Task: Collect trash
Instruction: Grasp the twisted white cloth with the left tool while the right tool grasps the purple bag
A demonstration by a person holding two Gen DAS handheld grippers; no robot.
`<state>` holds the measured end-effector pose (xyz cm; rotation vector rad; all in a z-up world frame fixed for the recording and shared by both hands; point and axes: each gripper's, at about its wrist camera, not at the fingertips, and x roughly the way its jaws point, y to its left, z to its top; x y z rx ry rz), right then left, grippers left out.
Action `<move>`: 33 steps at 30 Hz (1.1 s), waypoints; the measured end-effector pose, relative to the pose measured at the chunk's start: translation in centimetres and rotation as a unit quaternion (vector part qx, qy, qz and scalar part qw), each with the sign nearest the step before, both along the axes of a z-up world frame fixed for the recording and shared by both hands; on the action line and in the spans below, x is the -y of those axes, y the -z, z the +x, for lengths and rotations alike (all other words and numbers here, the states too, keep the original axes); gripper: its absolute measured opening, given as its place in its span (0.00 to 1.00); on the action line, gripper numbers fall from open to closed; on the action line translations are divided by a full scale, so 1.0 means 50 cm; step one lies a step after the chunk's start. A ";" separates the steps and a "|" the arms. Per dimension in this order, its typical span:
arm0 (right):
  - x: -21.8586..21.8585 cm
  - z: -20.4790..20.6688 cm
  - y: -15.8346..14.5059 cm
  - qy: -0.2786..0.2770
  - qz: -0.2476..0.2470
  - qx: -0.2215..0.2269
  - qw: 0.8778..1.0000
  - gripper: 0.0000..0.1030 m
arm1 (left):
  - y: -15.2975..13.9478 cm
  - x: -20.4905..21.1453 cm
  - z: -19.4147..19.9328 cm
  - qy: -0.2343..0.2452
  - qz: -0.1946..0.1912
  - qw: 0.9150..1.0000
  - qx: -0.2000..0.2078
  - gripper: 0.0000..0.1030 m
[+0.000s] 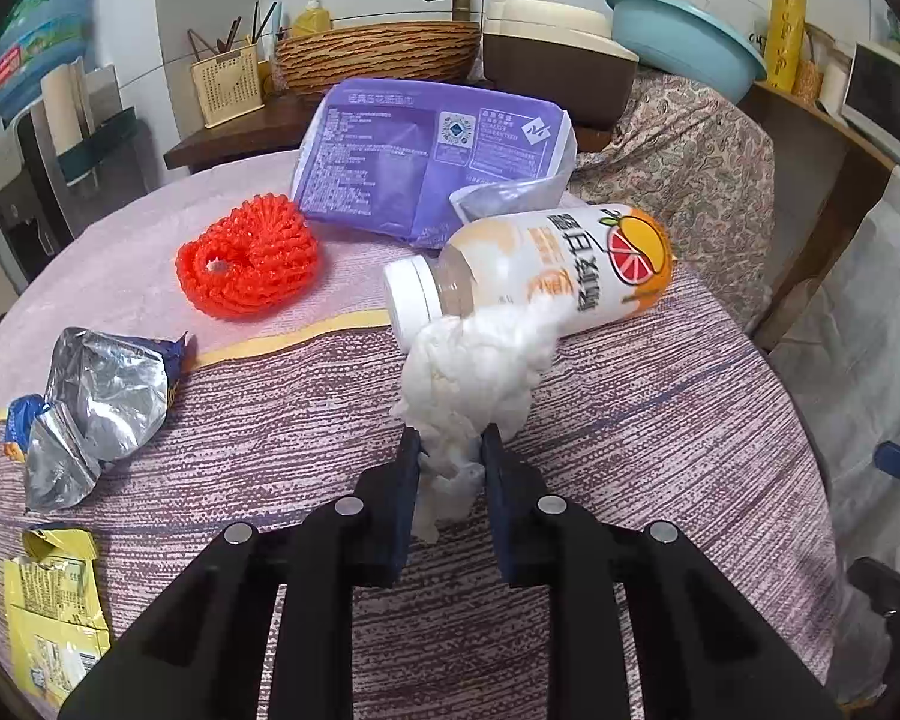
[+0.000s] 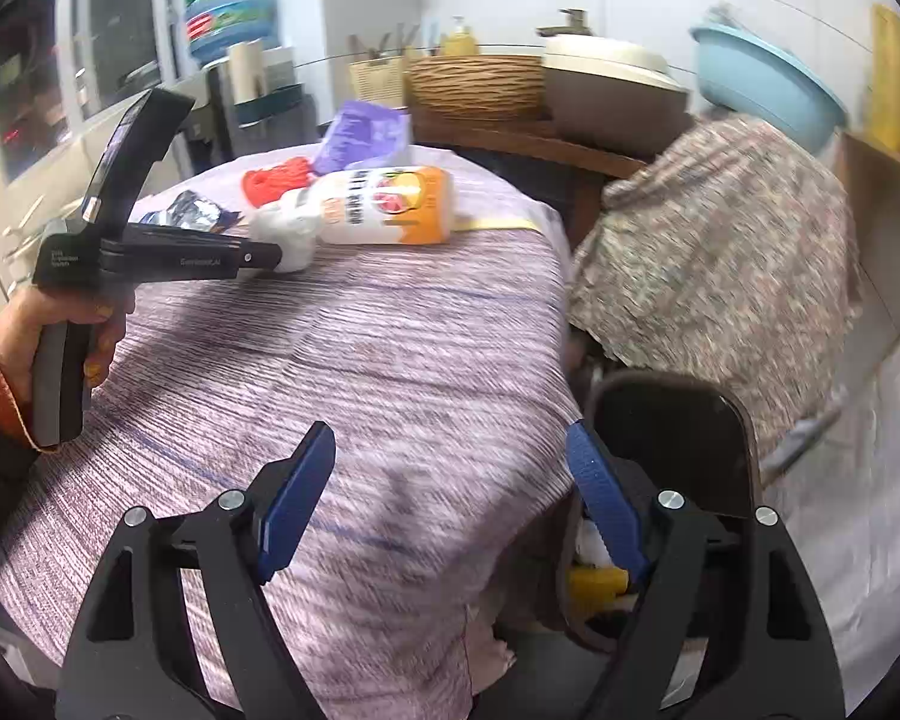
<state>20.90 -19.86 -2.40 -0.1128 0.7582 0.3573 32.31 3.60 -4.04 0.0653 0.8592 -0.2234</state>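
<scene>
The left gripper (image 1: 450,441) pointed steeply down at the table (image 1: 660,420), its jaws drawn narrow and pressed on a wad of white tissue (image 1: 474,378); in the right wrist view a hand (image 2: 60,324) in an orange sleeve held its handle at nine o'clock, the gripper reaching level toward the wad (image 2: 291,240). The right gripper (image 2: 450,468) hung over the near edge of the table with its blue fingers (image 2: 297,498) wide apart and nothing between them; behind its right finger, at five o'clock, stood a dark bin (image 2: 678,438) with white and yellow scraps inside. The tissue was crumpled and fluffy, its lower tail pinched between the pads and its bulk rising toward twelve o'clock until it touched a plastic bottle (image 1: 546,270). That bottle lay on its side just past the wad, white with an orange fruit label and a white cap; in the left wrist view its long axis ran from the cap at about eight o'clock to the base at two o'clock. Beyond it lay a purple packet (image 1: 420,150) at twelve o'clock, a red net (image 1: 249,264) at ten, a crumpled foil bag (image 1: 96,408) at nine and a yellow wrapper (image 1: 54,606) at seven.
</scene>
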 end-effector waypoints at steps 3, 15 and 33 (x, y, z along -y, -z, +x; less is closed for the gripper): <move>-0.032 0.018 0.001 -0.017 -0.010 0.001 1.000 0.77 | -0.005 -0.008 -0.008 0.001 -0.007 1.000 0.002 0.19; -0.100 0.130 -0.059 -0.040 0.045 0.015 0.998 0.77 | -0.053 -0.033 -0.061 0.001 -0.039 0.999 0.024 0.19; -0.238 0.482 -0.066 -0.040 0.014 -0.020 0.999 0.53 | -0.065 -0.096 -0.057 -0.030 -0.057 0.997 0.033 0.19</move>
